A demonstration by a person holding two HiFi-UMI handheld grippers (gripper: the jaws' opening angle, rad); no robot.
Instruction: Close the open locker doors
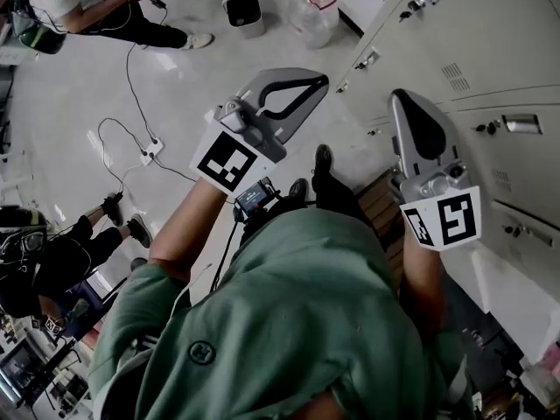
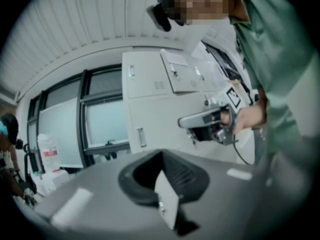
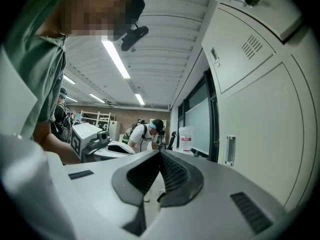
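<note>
**Jaws shut and empty, lockers close on the right**

The right hand-held gripper (image 1: 402, 103) has its jaws pressed together on nothing, and the left hand-held gripper (image 1: 317, 84) is likewise closed and empty. The bank of grey lockers (image 1: 490, 68) stands just beside the right one. In the left gripper view one upper locker door (image 2: 181, 74) seems to hang ajar from its frame, though how far is hard to tell. Such a door is probably thin sheet metal: light, stiff, free on its hinges, with a smooth painted face a jaw could slide on. It should need no grasp, only a square push with the closed jaw tips near its free edge, away from the hinge side, and it may bounce back if shoved. The person holds both grippers up in front of the chest, pointing forward, the right hand (image 2: 247, 116) wrapped round its grip, neither gripper touching a door
</note>
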